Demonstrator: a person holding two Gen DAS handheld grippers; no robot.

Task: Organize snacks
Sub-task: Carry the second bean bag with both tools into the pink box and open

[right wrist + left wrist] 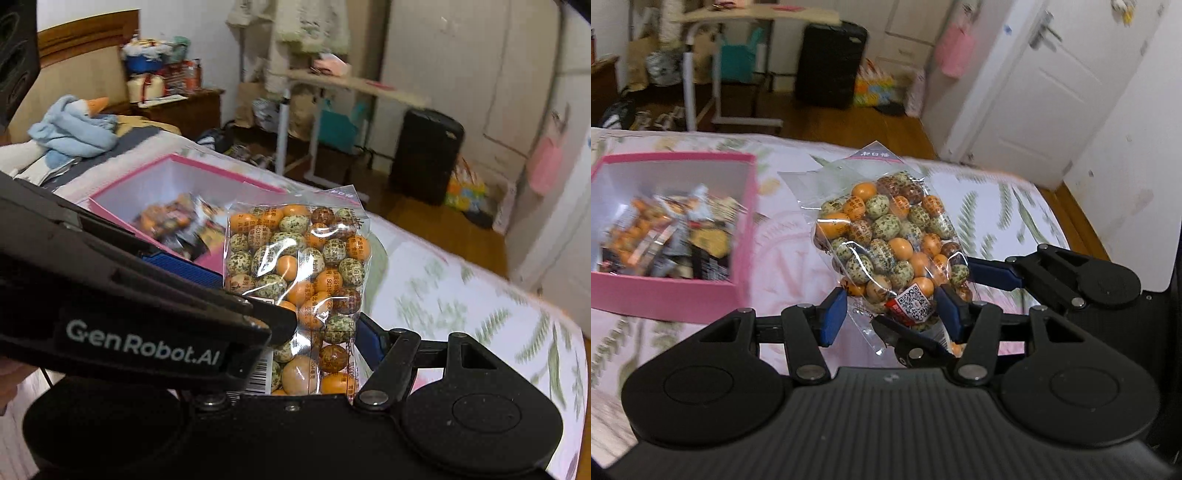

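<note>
Both tongs, left [892, 314] and right [314, 354], clamp one clear candy bag [886, 236] above bed [997, 206], beside pink box [665, 291].

Pink box [665, 288] stands left on the bed [798, 266], packets heaped inside but room above them. Bedspread to the right lies bare and passable.

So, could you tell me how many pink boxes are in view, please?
1. The pink box sits open on the bed, left of the held snack bag, with packets inside. Others may lie outside the frames.
</note>
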